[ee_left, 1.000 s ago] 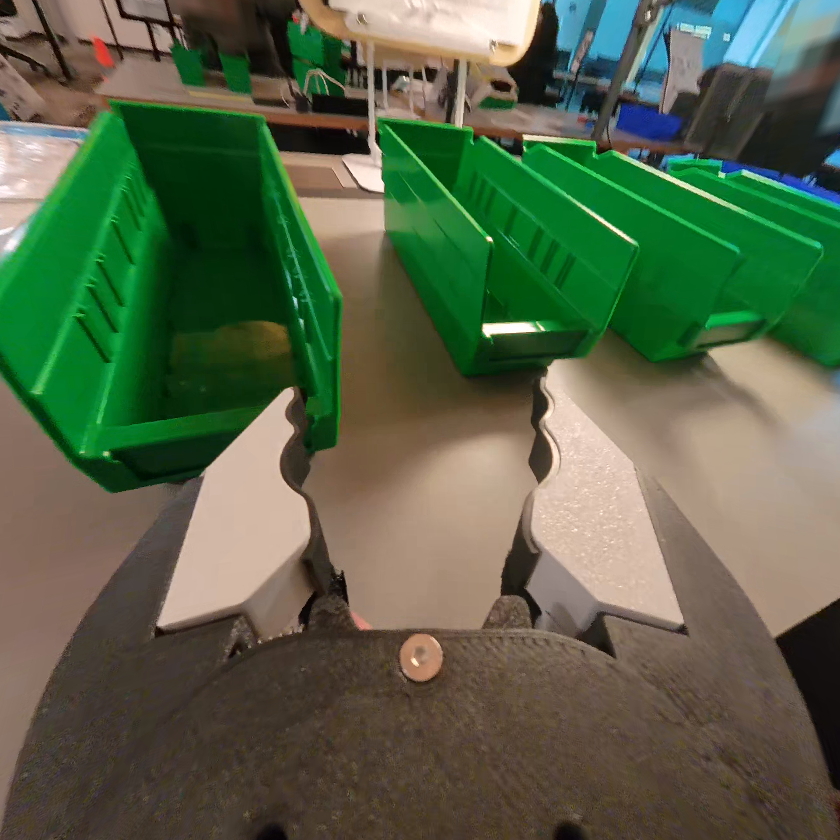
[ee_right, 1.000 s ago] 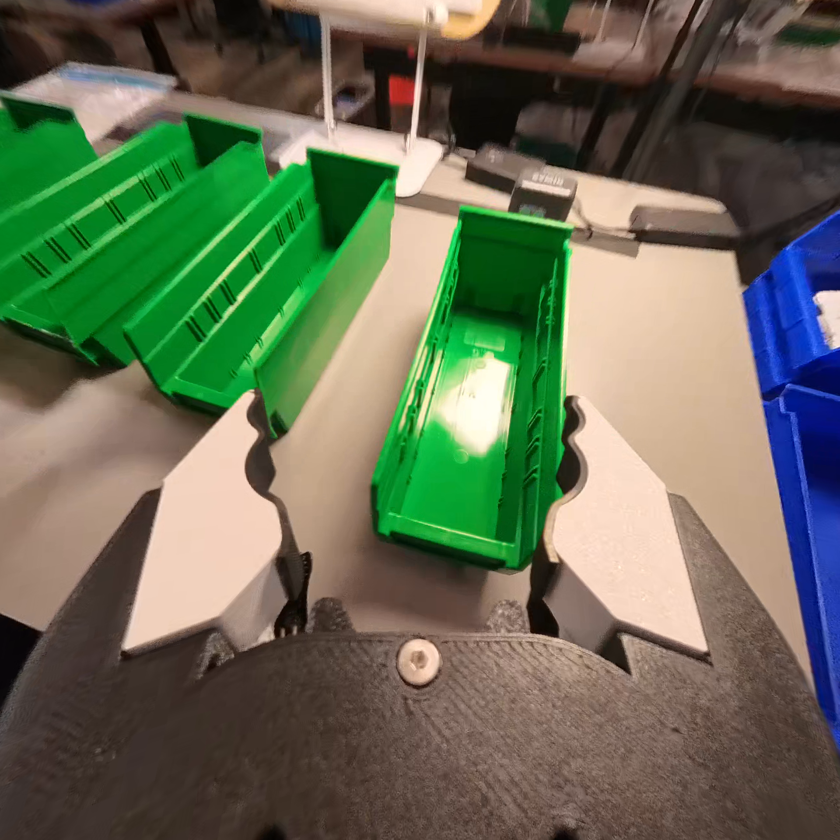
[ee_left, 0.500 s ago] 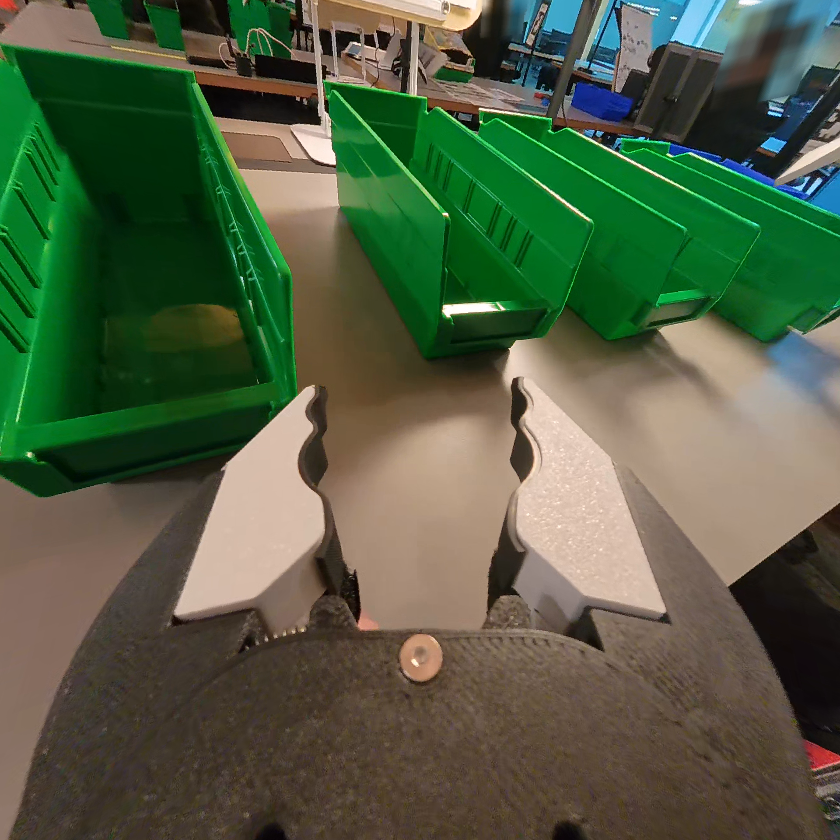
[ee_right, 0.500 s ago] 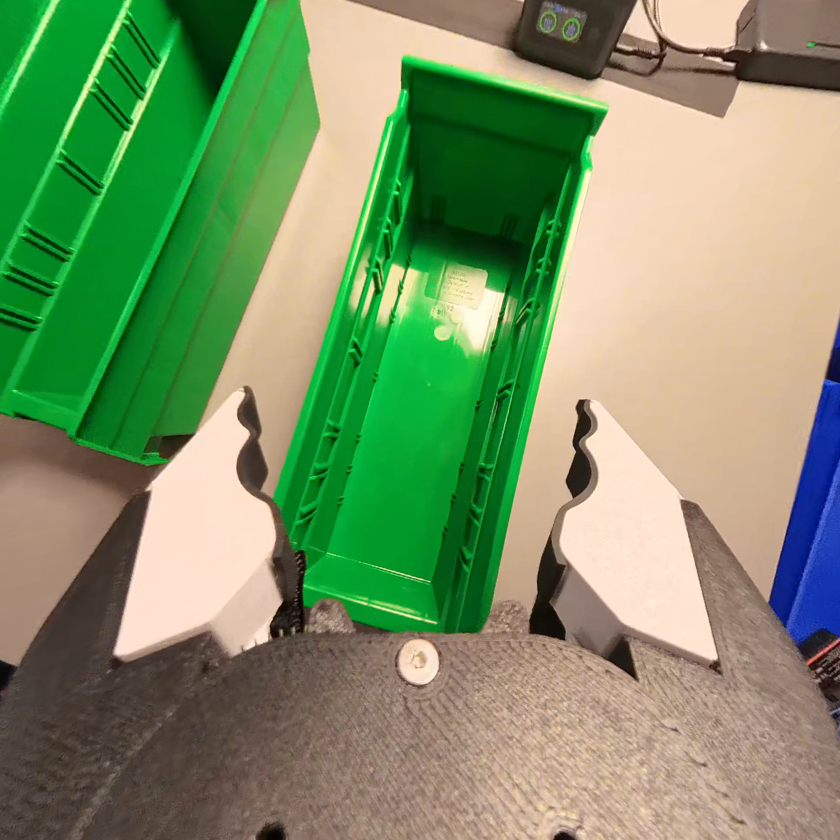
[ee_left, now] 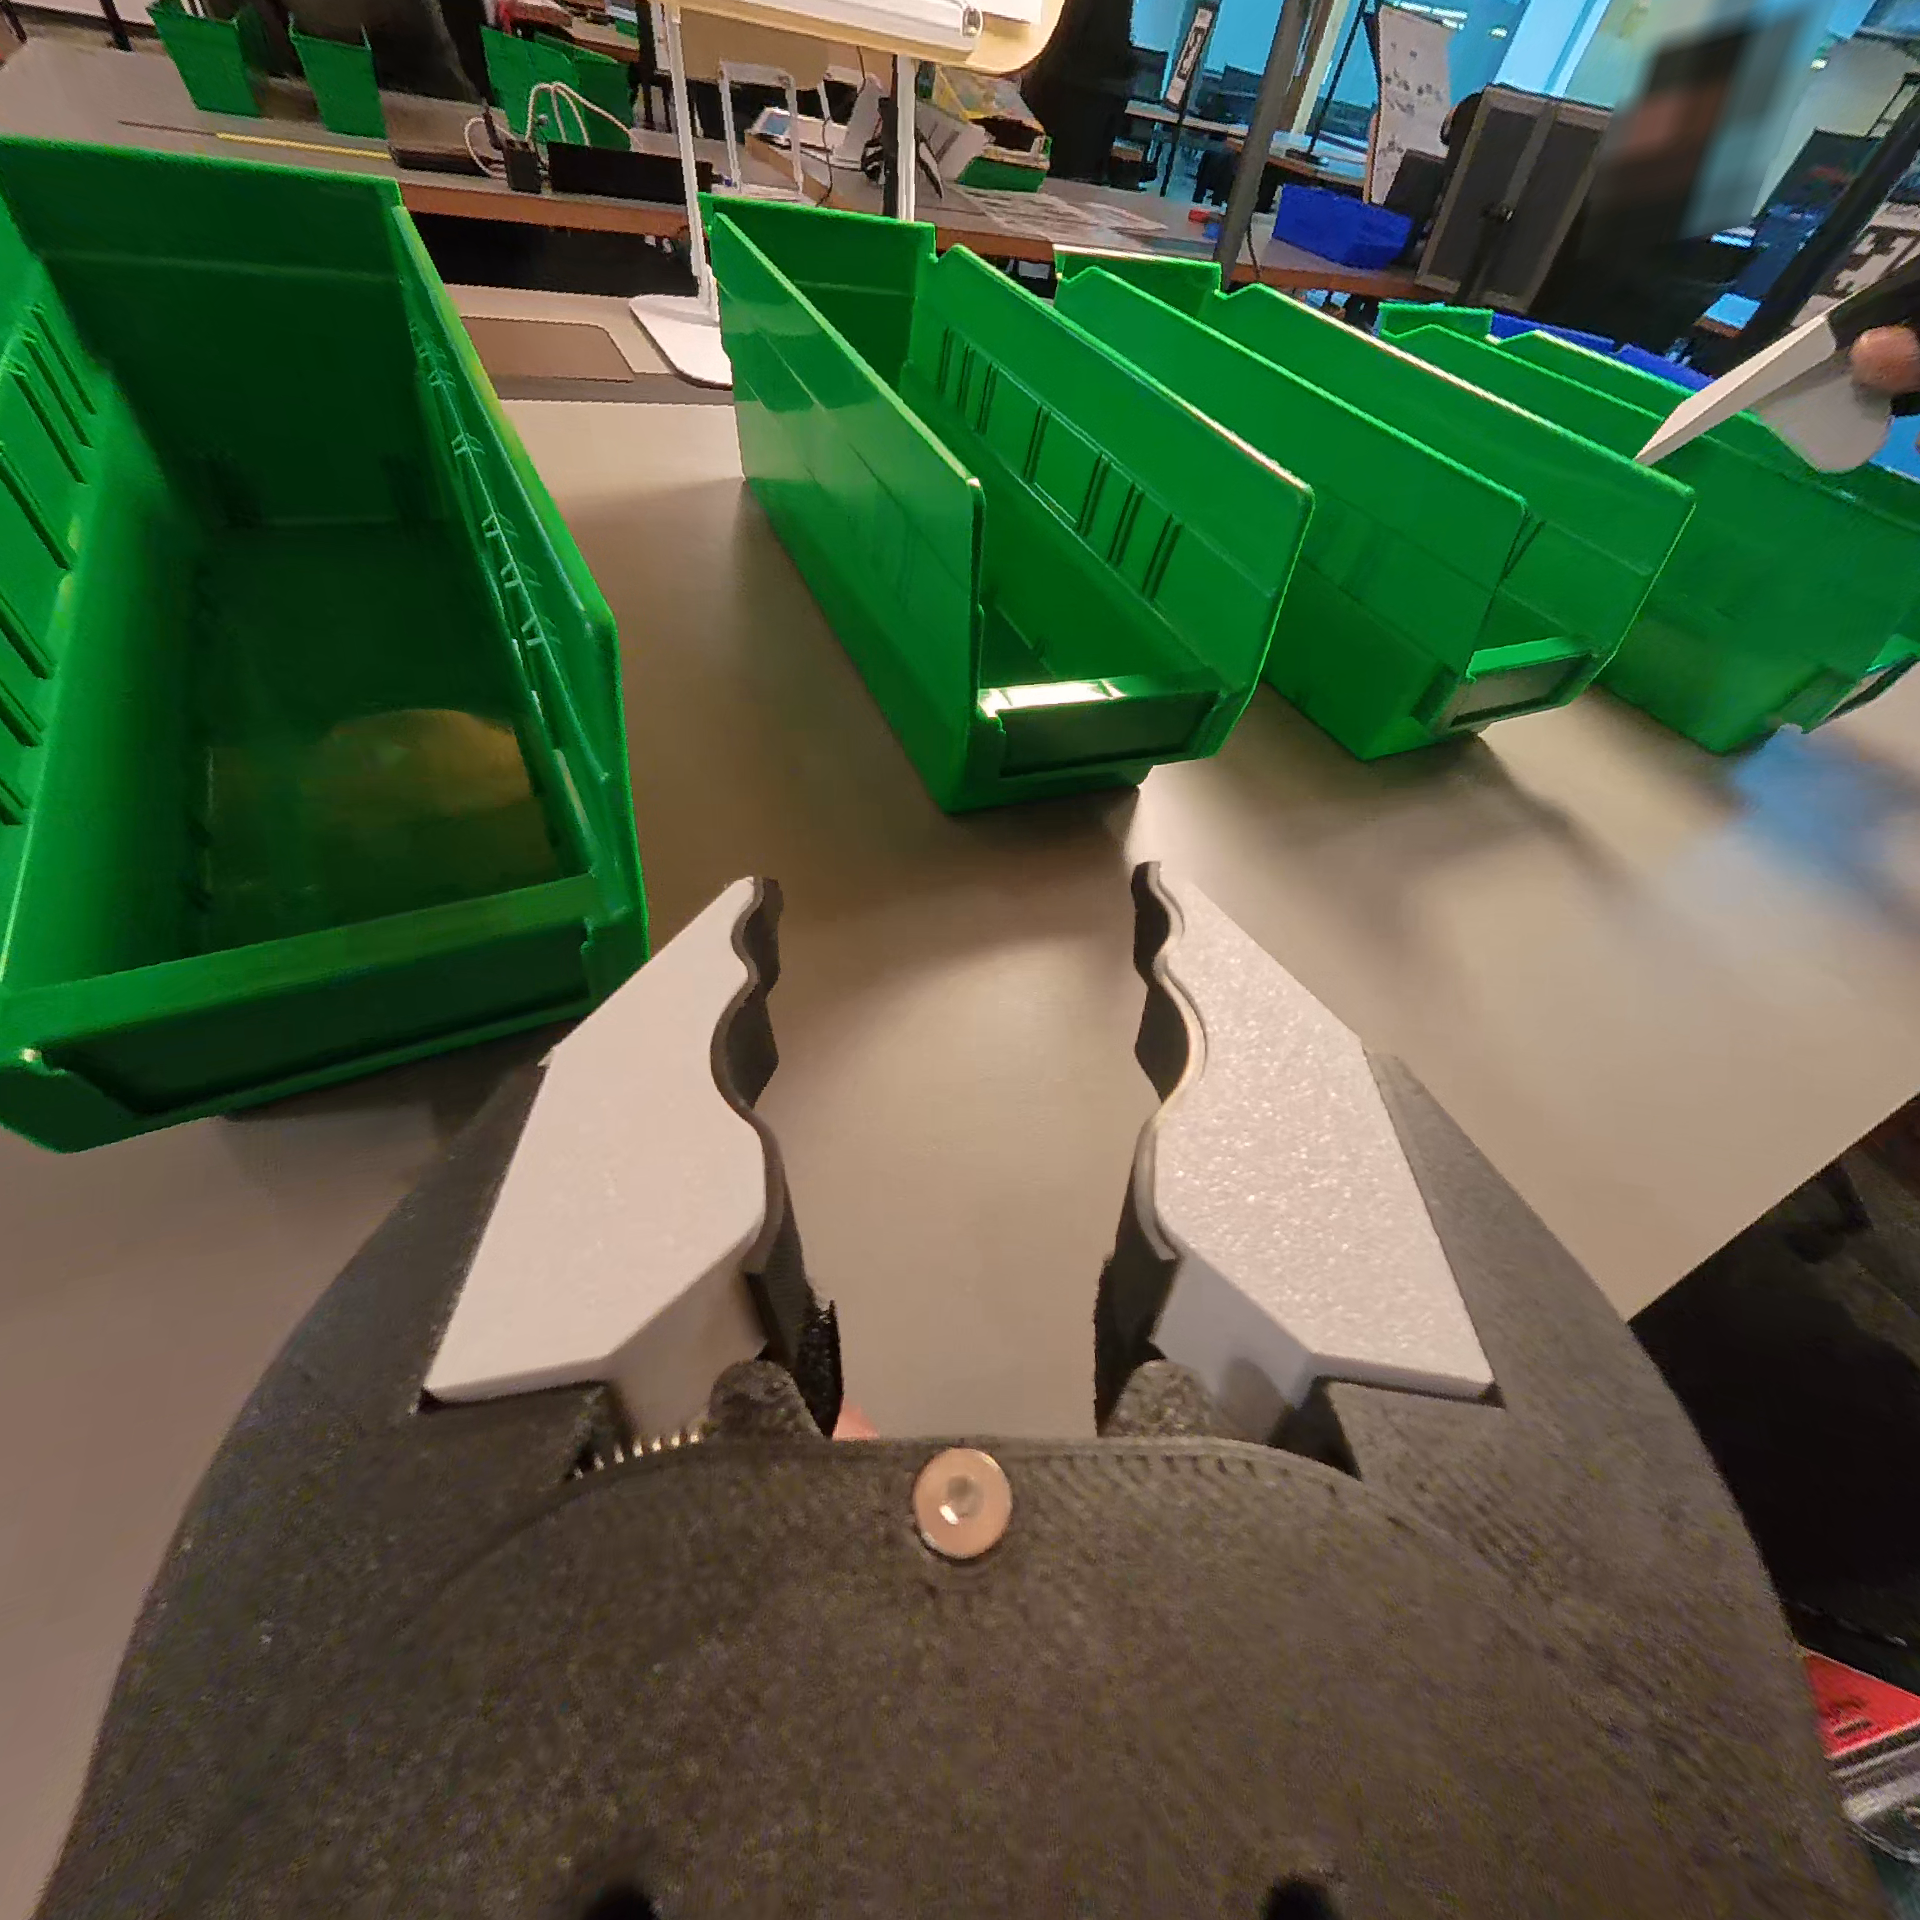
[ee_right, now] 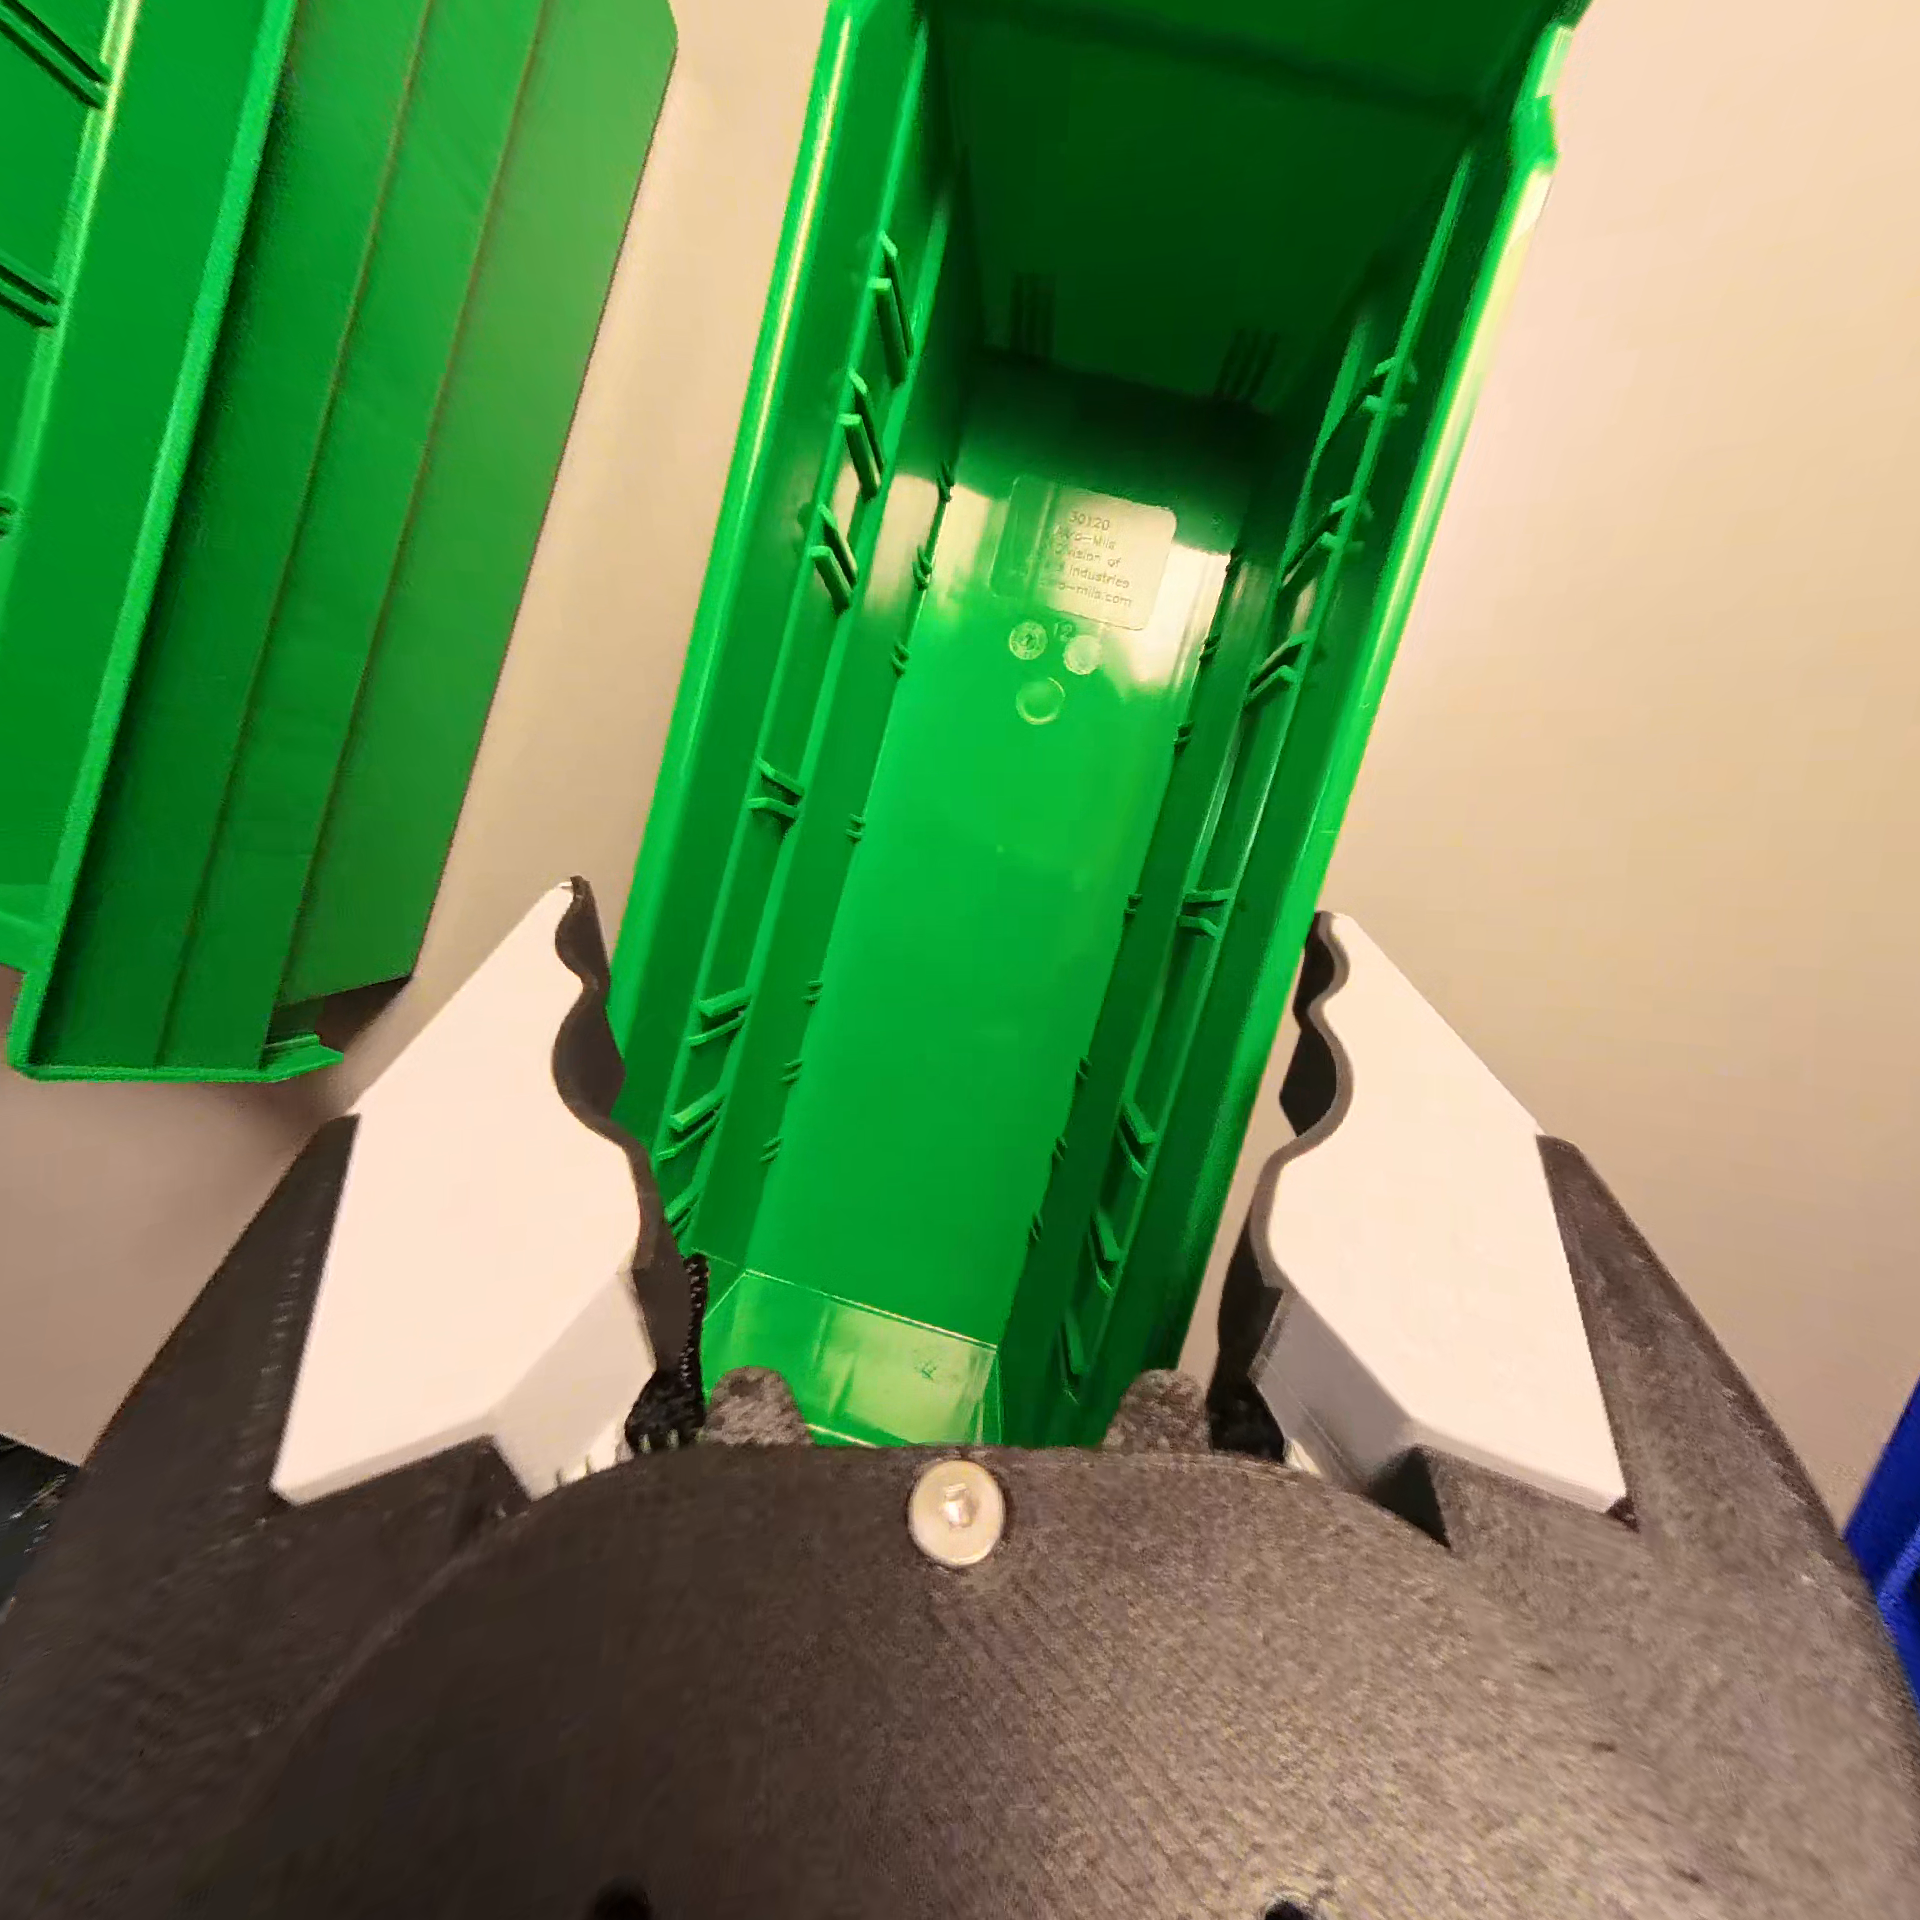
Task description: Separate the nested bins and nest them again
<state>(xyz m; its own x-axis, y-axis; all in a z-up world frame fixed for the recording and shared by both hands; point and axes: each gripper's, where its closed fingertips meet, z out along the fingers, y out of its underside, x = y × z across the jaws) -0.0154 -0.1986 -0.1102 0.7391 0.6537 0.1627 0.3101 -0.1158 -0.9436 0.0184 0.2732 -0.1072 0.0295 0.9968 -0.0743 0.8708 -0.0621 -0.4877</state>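
My left gripper (ee_left: 956, 904) is open and empty above the grey table (ee_left: 1351, 987). It is just right of a wide green bin (ee_left: 291, 644) and short of a narrow green bin (ee_left: 997, 540). More green bins (ee_left: 1403, 582) stand in a row to the right. My right gripper (ee_right: 951, 914) is open wide and straddles the near end of a long green bin (ee_right: 997, 831), one finger at each outer wall. This bin shows doubled ribbed walls, like one bin nested in another. One right finger also shows far right in the left wrist view (ee_left: 1766, 405).
Another green bin (ee_right: 260, 520) lies left of the straddled one, with a strip of table between them. A blue bin (ee_right: 1886, 1507) is at the right edge. A white stand base (ee_left: 686, 332) sits at the back of the table, whose edge (ee_left: 1662, 1195) is near right.
My left gripper drew back from the wide bin's corner and its jaws narrowed on nothing. My right gripper tipped down and moved forward until its fingers flank the long bin.
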